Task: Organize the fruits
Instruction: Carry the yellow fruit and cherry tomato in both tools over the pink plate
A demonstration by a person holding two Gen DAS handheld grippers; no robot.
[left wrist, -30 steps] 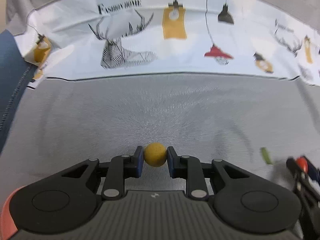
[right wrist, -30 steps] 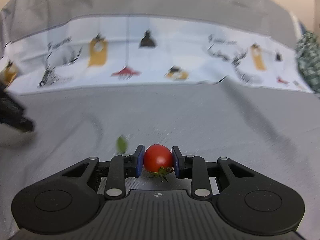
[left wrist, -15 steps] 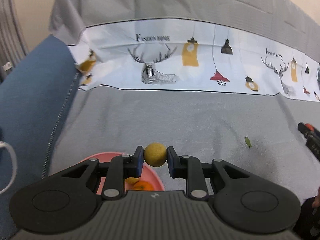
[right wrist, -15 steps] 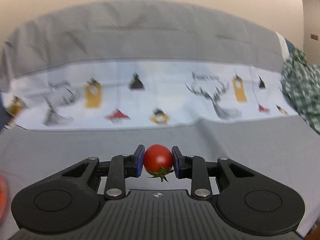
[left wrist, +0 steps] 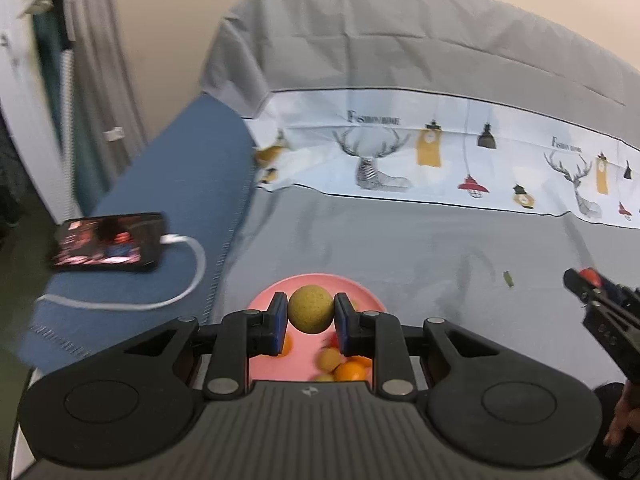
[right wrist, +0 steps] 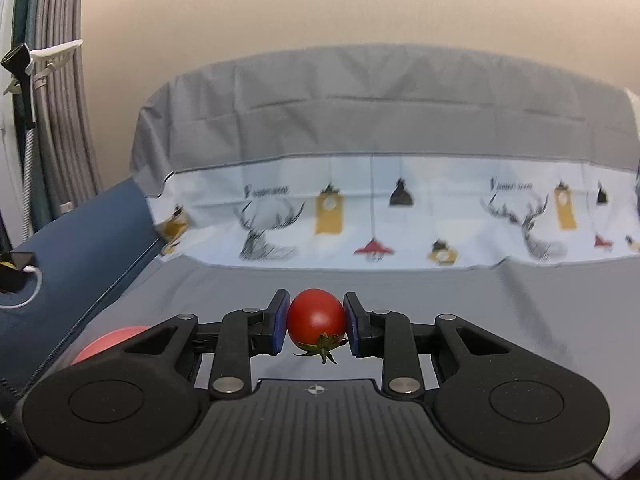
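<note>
My left gripper (left wrist: 311, 316) is shut on a small yellow-brown round fruit (left wrist: 311, 309) and hangs above a pink plate (left wrist: 316, 282) on the grey bed cover. Several small orange and yellow fruits (left wrist: 347, 370) lie on that plate, partly hidden by the gripper. In the right wrist view my right gripper (right wrist: 316, 322) is shut on a red cherry tomato (right wrist: 316, 315) whose green stem points down. The pink plate (right wrist: 108, 340) shows there only as an edge at the lower left. The right gripper (left wrist: 592, 286) also appears at the right edge of the left wrist view.
A phone (left wrist: 108, 246) with a lit screen and a white cable (left wrist: 180, 280) lies on the blue blanket to the left. A small green leaf (left wrist: 508, 279) lies on the grey cover. The patterned white sheet (left wrist: 440, 160) and a grey pillow roll lie beyond.
Both grippers rose with their fruits held. The left one moved over the pink plate, which came into view with the phone. The right view lifted and swung left toward the wall.
</note>
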